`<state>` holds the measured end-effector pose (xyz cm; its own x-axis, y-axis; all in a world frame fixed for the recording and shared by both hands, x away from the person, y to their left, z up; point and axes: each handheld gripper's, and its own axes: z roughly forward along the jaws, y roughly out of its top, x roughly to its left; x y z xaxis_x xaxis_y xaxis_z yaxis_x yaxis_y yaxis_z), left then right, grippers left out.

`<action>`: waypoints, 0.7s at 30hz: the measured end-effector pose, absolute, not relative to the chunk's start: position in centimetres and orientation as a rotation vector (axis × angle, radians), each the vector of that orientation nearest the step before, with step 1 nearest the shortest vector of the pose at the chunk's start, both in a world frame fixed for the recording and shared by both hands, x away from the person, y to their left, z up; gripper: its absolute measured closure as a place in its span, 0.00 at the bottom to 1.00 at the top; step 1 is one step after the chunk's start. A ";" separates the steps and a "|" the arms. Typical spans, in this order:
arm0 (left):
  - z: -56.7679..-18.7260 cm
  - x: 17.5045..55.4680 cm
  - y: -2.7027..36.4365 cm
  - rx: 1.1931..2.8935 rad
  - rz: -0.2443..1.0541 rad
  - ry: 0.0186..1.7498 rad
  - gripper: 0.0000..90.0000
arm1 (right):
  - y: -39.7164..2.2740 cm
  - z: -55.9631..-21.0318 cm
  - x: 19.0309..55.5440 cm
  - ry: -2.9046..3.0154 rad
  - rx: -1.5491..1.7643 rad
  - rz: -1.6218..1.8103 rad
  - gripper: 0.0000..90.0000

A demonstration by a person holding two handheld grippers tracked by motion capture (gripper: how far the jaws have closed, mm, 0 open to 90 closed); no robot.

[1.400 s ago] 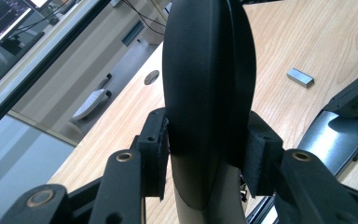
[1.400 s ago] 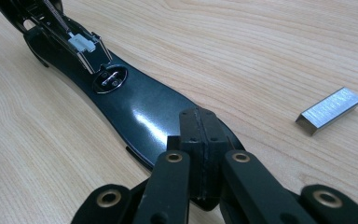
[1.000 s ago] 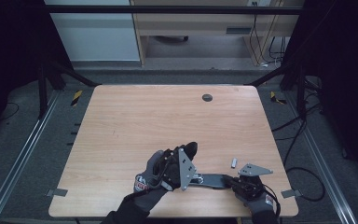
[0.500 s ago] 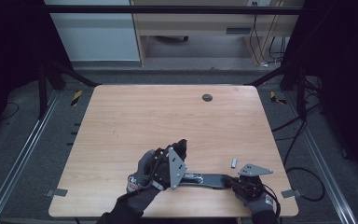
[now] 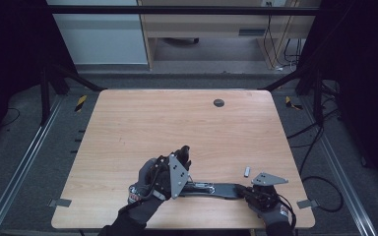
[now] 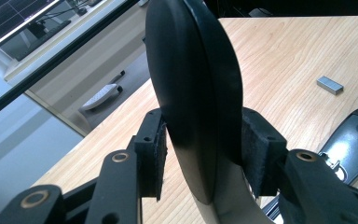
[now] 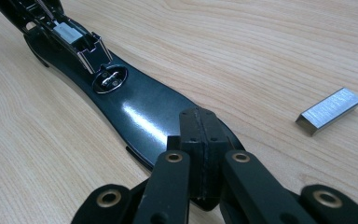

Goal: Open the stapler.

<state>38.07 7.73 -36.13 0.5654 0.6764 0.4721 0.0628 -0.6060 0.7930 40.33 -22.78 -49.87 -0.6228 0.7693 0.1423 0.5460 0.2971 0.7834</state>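
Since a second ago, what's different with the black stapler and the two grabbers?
The left gripper has drifted a little left, lifting the stapler's lid, and its jaws have just been opening a bit; the lid sits between the pads, one pad looking slightly off it. The right gripper stays shut, pressing the stapler base to the table. The staple strip hasn't moved.

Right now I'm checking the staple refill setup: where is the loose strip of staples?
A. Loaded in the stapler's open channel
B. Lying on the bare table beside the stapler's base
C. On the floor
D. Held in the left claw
B: the strip of staples lies flat on the table, apart from the stapler's base, with no claw touching it.
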 end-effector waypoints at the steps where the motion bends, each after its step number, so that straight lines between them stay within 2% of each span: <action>1: -36.1 38.1 7.8 2.041 1.035 0.594 0.61 | -22.8 -49.9 40.3 2.306 1.201 1.232 1.00; 21: -36.1 38.0 9.8 2.003 1.017 0.652 0.59 | -22.7 -49.9 40.3 2.305 1.197 1.229 1.00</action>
<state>37.98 9.78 -36.07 0.5479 0.7172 0.4306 0.0922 -0.5634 0.8210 40.31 -22.73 -49.88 -0.6235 0.7697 0.1370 0.5429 0.3002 0.7843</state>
